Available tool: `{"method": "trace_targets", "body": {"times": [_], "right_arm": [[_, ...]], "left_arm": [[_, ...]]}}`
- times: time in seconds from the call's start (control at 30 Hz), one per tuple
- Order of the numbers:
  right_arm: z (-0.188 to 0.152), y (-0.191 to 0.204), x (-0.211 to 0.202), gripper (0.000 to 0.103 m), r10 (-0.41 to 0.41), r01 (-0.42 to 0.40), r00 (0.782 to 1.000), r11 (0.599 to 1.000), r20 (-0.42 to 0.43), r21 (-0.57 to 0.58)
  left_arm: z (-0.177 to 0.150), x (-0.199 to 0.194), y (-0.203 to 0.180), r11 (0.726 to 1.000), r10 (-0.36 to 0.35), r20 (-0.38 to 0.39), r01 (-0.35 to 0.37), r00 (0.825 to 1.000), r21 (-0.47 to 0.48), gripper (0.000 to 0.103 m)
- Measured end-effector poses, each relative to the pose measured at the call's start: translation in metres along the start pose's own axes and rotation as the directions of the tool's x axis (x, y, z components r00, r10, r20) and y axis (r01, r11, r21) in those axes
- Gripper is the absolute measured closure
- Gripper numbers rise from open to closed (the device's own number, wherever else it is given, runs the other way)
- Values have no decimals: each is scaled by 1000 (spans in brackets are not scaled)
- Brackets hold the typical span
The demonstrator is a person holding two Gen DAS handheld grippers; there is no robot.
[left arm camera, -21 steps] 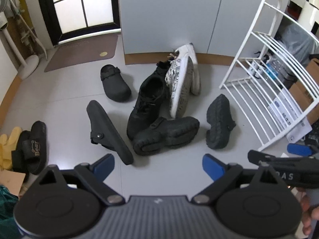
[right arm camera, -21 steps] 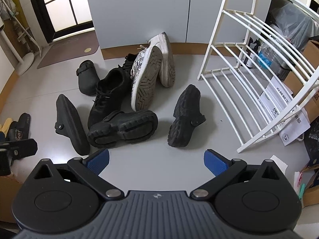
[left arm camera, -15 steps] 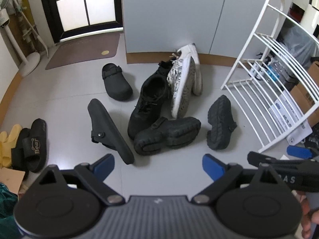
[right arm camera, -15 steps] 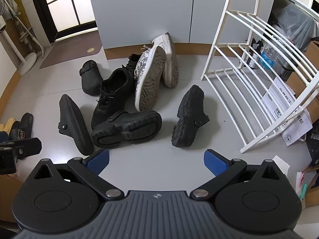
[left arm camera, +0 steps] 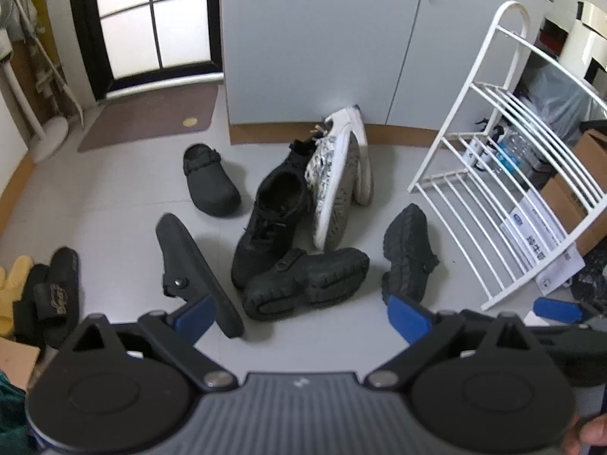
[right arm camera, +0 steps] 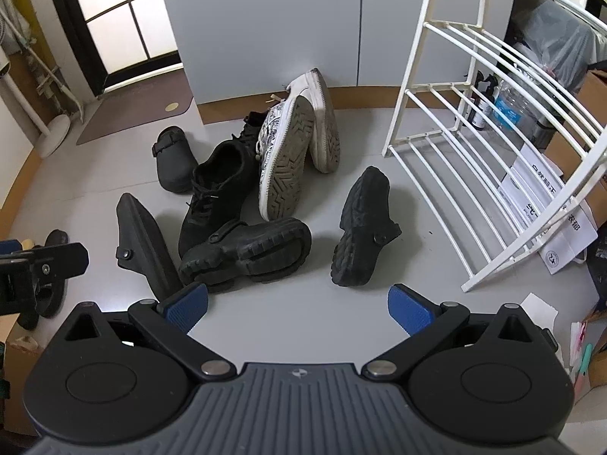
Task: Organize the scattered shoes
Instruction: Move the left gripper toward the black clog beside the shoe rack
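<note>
Both grippers hover over grey floor with jaws spread wide and nothing between them — the left gripper and the right gripper. Just beyond lie a chunky black clog on its side, a flat black clog on edge and another black clog. Further off, a black lace-up shoe and two white sneakers pile near the cabinet; a white rack leans to the right.

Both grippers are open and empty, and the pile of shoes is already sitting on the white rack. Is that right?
Not quite. Both the left gripper and right gripper are open and empty, but the shoes lie scattered on the floor beside the white rack, whose shelves hold none, as the right wrist view shows.
</note>
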State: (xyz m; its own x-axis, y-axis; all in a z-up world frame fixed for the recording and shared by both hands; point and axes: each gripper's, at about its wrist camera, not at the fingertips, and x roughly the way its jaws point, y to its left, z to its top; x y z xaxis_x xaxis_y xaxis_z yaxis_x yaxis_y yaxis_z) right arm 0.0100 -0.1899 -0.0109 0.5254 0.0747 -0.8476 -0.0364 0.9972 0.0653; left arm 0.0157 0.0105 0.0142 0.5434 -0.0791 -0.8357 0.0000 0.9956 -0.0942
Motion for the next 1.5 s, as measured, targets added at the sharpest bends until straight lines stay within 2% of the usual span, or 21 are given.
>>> {"method": "trace_targets", "body": {"times": [0.2, 0.4, 0.7, 1.03, 1.33, 1.5], "right_arm": [[1, -9, 3, 0, 15, -14, 1000, 999, -13, 44], [1, -14, 8, 0, 0, 1, 1000, 998, -15, 55], [7, -18, 11, 0, 11, -11, 1000, 998, -9, 59], [20, -25, 22, 0, 10, -9, 1000, 997, -18, 76], [30, -34, 33, 0, -14, 14, 1000, 999, 8, 50], [29, -42, 42, 0, -8, 8, 1000, 999, -16, 46]], "left_arm": [[3, 10, -5, 999, -28, -15, 29, 999, 19, 4], [11, 21, -6, 998, -58, -43, 58, 997, -10, 4], [20, 41, -11, 1000, -14, -80, 14, 997, -6, 5], [27, 57, -13, 1000, -14, -111, 15, 994, 6, 12], [33, 66, -18, 1000, -22, -125, 21, 992, -9, 12], [35, 71, -21, 1000, -9, -123, 9, 992, 1, 9]]}}
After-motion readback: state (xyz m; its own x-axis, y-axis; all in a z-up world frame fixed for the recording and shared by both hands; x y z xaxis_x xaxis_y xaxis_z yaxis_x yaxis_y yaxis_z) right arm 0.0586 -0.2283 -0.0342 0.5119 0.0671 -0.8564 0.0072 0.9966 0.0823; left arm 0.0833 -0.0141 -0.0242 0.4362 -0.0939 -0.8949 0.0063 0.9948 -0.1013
